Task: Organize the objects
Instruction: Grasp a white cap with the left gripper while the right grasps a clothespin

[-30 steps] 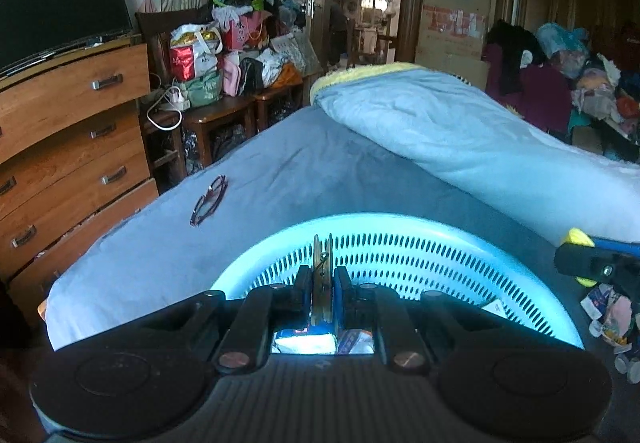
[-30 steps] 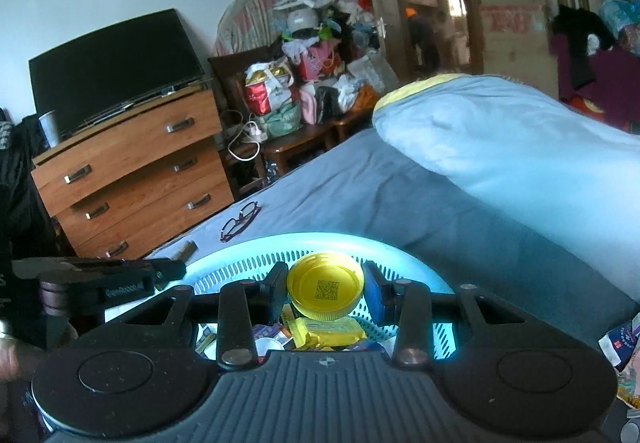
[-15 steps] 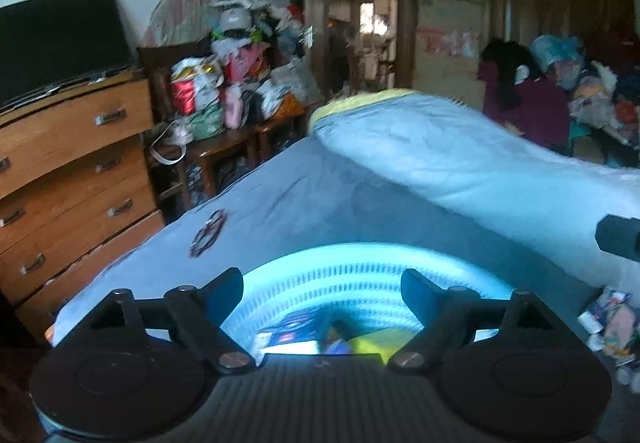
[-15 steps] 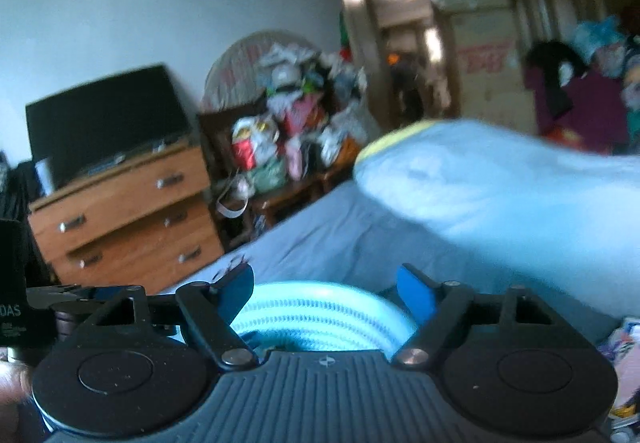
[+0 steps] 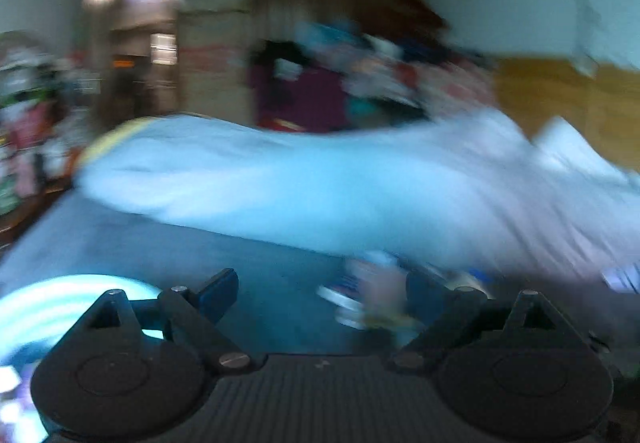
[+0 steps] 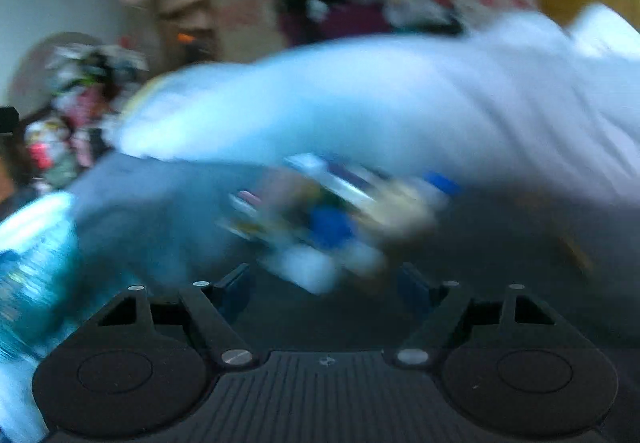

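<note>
Both views are much blurred. Near, the left gripper [image 5: 320, 293] is spread wide and its jaws are opening, with nothing between them. The right gripper [image 6: 324, 283] is also released and empty. The turquoise basket [image 5: 68, 295] lies at the near left on the bed [image 5: 260, 267]; its contents cannot be told. Only the right view shows clearly the pile of small objects [image 6: 332, 215] just ahead. Farther lies a pale blue quilt [image 5: 320, 183].

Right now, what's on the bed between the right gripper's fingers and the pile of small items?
Only bare dark sheet, as far as the blurred right wrist view shows. The right gripper is open and empty, the pile just ahead.
</note>
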`<action>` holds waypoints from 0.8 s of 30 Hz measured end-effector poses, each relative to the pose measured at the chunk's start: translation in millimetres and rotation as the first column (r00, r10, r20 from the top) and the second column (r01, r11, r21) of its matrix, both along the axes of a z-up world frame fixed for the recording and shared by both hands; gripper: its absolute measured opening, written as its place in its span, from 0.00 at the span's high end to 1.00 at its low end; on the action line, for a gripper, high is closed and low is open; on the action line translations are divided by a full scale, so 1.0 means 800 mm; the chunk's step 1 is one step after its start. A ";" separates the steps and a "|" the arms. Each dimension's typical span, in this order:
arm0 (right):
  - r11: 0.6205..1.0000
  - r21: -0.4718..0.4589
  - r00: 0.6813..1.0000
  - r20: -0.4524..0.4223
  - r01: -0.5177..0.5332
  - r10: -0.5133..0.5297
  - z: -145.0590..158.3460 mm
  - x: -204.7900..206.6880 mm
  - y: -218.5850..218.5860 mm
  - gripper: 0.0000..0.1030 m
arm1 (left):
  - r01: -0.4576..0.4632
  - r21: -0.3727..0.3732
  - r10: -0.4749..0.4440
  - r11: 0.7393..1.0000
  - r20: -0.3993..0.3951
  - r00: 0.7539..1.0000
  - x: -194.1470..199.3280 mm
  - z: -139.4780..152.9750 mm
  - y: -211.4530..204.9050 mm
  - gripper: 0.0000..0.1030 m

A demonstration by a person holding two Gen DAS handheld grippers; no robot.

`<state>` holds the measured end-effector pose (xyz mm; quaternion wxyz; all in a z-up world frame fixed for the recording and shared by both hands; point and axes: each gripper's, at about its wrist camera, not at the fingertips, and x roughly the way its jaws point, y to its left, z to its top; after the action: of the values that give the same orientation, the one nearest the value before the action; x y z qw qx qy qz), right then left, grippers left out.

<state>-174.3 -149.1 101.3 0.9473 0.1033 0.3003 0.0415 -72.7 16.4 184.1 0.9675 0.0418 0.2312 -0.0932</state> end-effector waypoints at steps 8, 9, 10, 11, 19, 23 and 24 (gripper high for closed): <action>0.996 0.024 0.994 -0.067 0.084 -0.082 -0.062 -0.026 -0.063 0.25 | 0.191 -0.007 -0.188 0.982 -0.202 0.961 0.105 -0.173 -0.148 0.40; 0.996 0.023 0.994 -0.066 0.084 -0.082 -0.065 -0.023 -0.064 0.25 | 0.192 -0.008 -0.189 0.981 -0.221 0.957 0.115 -0.184 -0.158 0.40; 0.996 0.025 0.995 -0.065 0.083 -0.081 -0.068 -0.022 -0.065 0.25 | 0.194 -0.015 -0.192 0.981 -0.241 0.951 0.124 -0.196 -0.168 0.40; 0.996 0.029 0.995 -0.063 0.080 -0.078 -0.067 -0.020 -0.065 0.25 | 0.193 -0.013 -0.190 0.981 -0.250 0.950 0.137 -0.201 -0.172 0.40; 0.996 0.054 0.996 -0.060 0.071 -0.067 -0.071 -0.009 -0.072 0.27 | 0.165 -0.034 -0.167 0.986 -0.287 0.943 0.165 -0.235 -0.166 0.45; 0.996 0.037 0.996 -0.045 0.077 -0.076 -0.068 -0.009 -0.071 0.35 | 0.134 -0.035 -0.138 0.990 -0.288 0.948 0.161 -0.231 -0.158 0.59; 0.996 0.035 0.996 -0.036 0.077 -0.076 -0.067 -0.008 -0.070 0.35 | 0.130 -0.037 -0.135 0.991 -0.272 0.953 0.154 -0.224 -0.151 0.59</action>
<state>-180.5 -205.0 48.1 0.9408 0.1327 0.3118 0.0090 50.7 -104.6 5.0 0.9180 0.0351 0.3588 -0.1651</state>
